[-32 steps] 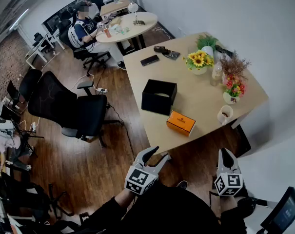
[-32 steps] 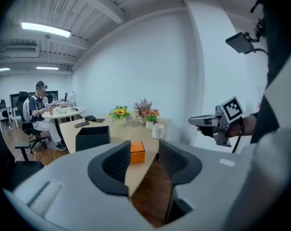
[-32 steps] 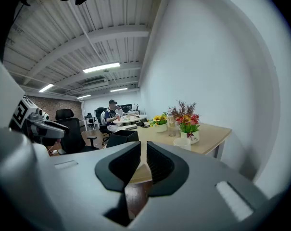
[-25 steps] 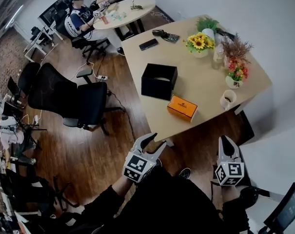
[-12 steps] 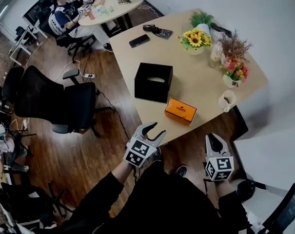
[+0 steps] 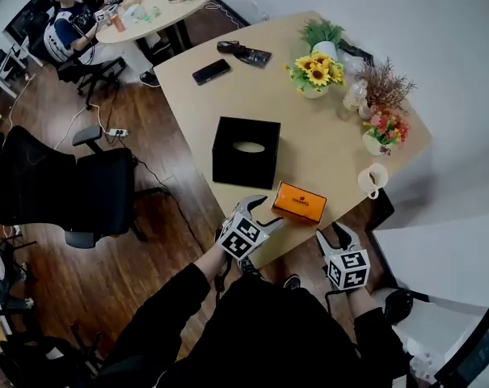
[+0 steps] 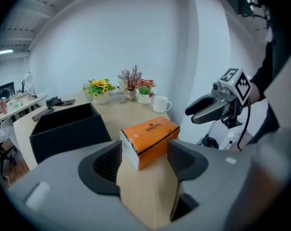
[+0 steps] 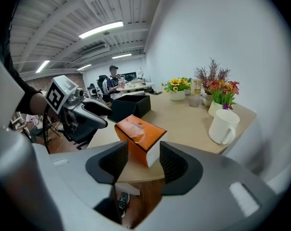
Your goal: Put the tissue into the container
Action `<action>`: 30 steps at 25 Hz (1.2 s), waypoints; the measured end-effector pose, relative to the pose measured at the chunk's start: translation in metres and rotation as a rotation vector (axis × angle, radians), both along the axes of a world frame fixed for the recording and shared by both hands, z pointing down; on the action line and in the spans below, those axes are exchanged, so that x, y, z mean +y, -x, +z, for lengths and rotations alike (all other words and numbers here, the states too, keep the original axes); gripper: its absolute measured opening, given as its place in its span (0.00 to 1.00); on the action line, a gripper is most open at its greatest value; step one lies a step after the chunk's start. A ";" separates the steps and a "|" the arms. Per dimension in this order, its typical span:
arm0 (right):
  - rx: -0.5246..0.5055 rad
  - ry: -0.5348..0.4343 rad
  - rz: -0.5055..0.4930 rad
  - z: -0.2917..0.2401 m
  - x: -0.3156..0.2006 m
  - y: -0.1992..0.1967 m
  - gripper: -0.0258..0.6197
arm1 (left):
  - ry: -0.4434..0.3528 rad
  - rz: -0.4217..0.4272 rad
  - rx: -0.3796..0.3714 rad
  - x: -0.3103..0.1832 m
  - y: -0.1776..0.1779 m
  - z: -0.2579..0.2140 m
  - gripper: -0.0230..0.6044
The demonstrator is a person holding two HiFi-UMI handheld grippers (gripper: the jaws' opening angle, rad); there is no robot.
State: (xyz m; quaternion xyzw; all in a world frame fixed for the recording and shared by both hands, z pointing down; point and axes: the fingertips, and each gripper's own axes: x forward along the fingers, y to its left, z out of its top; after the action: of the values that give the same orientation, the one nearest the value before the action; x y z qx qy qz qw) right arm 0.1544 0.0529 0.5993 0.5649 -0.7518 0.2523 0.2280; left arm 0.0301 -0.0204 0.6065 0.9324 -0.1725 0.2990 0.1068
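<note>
My left tool sits at the lower middle of the head view, at the near edge of the worktop. Its jaws are opening and grip nothing. In the left gripper view the left tool shows both pads wide apart. The tissue box stands in the gap just ahead of them, and neither pad touches it.

My right tool is lower right of centre in the head view, off the worktop's edge and below the tissue box. Its jaws are opening too, less widely. In the right gripper view the right tool frames the tissue box between its pads, clear of both.

The orange tissue box lies flat on the worktop near the front edge, outside the container. The container is a black box with an oval opening on top. It stands just up and left of the tissue box, and the two do not touch.

To the right of the tissue box stands a white mug. Sunflowers sit at the upper middle, and a phone lies to their left. A black chair stands on the floor at the left.
</note>
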 end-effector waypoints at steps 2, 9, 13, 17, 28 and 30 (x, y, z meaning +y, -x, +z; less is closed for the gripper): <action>-0.017 0.040 0.027 0.012 -0.007 0.001 0.39 | 0.019 0.037 -0.001 -0.008 -0.003 0.011 0.48; -0.052 0.111 0.019 0.039 -0.018 0.010 0.49 | 0.096 0.162 -0.041 -0.004 -0.015 0.040 0.48; -0.099 0.098 -0.019 0.038 -0.028 0.017 0.50 | 0.111 0.135 -0.037 -0.009 -0.019 0.042 0.48; -0.094 0.098 -0.012 0.043 -0.037 0.008 0.39 | 0.132 0.093 -0.037 -0.011 -0.024 0.043 0.39; -0.089 0.103 -0.065 0.036 -0.045 0.000 0.23 | 0.124 0.009 -0.085 -0.009 -0.028 0.036 0.32; -0.082 0.086 -0.080 0.023 -0.045 0.000 0.22 | 0.095 -0.006 -0.073 -0.008 -0.029 0.022 0.32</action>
State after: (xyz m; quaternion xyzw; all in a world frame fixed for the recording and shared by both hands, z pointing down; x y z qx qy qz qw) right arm 0.1543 0.0080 0.6220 0.5131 -0.7710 0.2981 0.2311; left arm 0.0593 -0.0284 0.6281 0.9142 -0.1647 0.3405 0.1455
